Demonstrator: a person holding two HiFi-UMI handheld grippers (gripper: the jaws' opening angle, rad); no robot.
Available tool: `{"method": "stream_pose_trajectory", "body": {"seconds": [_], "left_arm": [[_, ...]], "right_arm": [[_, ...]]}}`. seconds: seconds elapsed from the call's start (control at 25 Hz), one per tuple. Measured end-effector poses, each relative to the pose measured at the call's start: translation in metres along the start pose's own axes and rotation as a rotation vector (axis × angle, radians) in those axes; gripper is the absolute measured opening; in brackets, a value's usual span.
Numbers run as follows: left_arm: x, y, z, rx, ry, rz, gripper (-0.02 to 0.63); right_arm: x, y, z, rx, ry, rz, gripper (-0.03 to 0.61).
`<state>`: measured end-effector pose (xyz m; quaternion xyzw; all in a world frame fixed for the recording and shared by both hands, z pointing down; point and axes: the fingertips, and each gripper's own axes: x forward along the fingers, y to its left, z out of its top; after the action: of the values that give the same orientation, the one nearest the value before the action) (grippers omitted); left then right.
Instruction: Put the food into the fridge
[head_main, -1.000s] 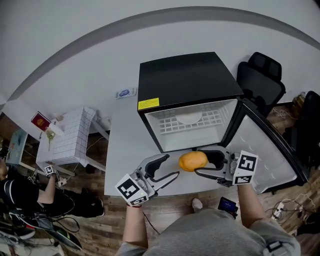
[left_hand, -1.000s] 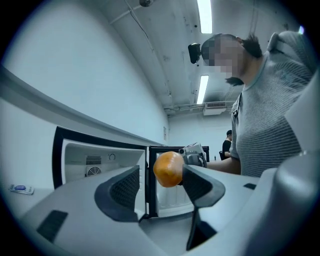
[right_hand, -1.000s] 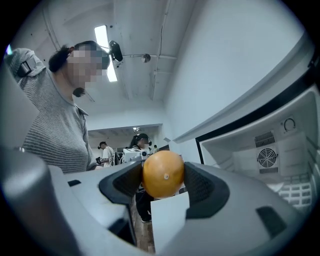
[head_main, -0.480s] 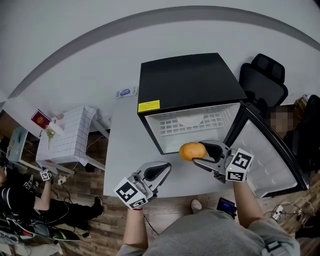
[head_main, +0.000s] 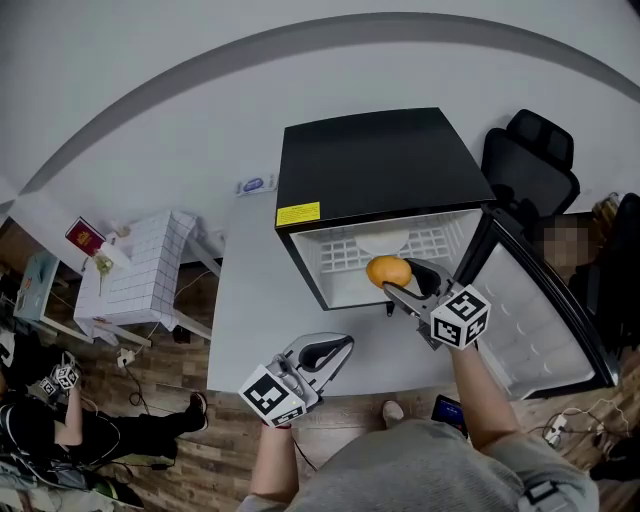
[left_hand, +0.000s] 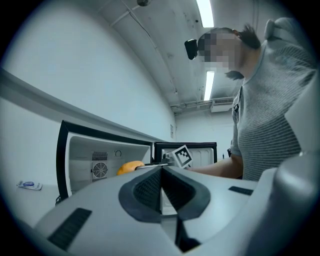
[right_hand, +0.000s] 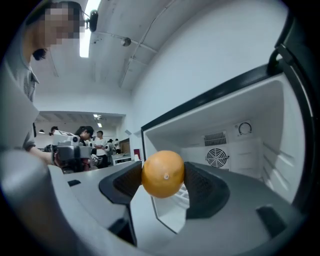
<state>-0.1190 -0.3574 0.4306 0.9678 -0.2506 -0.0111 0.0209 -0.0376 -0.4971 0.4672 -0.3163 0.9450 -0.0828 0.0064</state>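
Note:
An orange (head_main: 388, 271) (right_hand: 163, 174) is clamped between the pads of my right gripper (head_main: 398, 277) (right_hand: 163, 176), which is shut on it. It hangs at the mouth of the black mini fridge (head_main: 372, 168), just above the front of the white wire shelf (head_main: 345, 251). The fridge door (head_main: 540, 302) stands wide open to the right. The orange (left_hand: 129, 167) shows in the left gripper view too, in front of the fridge's white interior (left_hand: 100, 157). My left gripper (head_main: 336, 350) (left_hand: 161, 172) is shut with nothing in it, low over the front edge of the white table (head_main: 250, 320).
A black office chair (head_main: 528, 160) stands behind the open door. A small blue-white packet (head_main: 252, 185) lies on the table left of the fridge. A white tiled side table (head_main: 135, 270) stands further left. A person crouches on the floor at the far left (head_main: 50, 415).
My right gripper has carried the orange up from the table front to the fridge opening. My left gripper has gone from open to shut and shifted slightly right.

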Motion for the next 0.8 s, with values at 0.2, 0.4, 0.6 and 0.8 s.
{"method": "stream_pose_trajectory", "body": {"seconds": [0.2,0.4,0.6,0.8], "left_arm": [[-0.001,-0.006,-0.01,-0.02,0.012,0.011,0.011],[-0.005,-0.006,-0.016,-0.036,0.017,0.026,0.011],[-0.006,-0.005,-0.02,-0.043,0.022,0.04,0.011],[-0.004,-0.004,-0.024,-0.053,0.029,0.046,0.011]], "right_arm": [[0.02,-0.038,-0.01,0.0,0.051,-0.129,0.272],[0.045,-0.069,-0.023,-0.015,0.137,-0.227,0.272],[0.065,-0.092,-0.037,-0.034,0.203,-0.338,0.272],[0.086,-0.11,-0.047,-0.133,0.278,-0.43,0.272]]}}
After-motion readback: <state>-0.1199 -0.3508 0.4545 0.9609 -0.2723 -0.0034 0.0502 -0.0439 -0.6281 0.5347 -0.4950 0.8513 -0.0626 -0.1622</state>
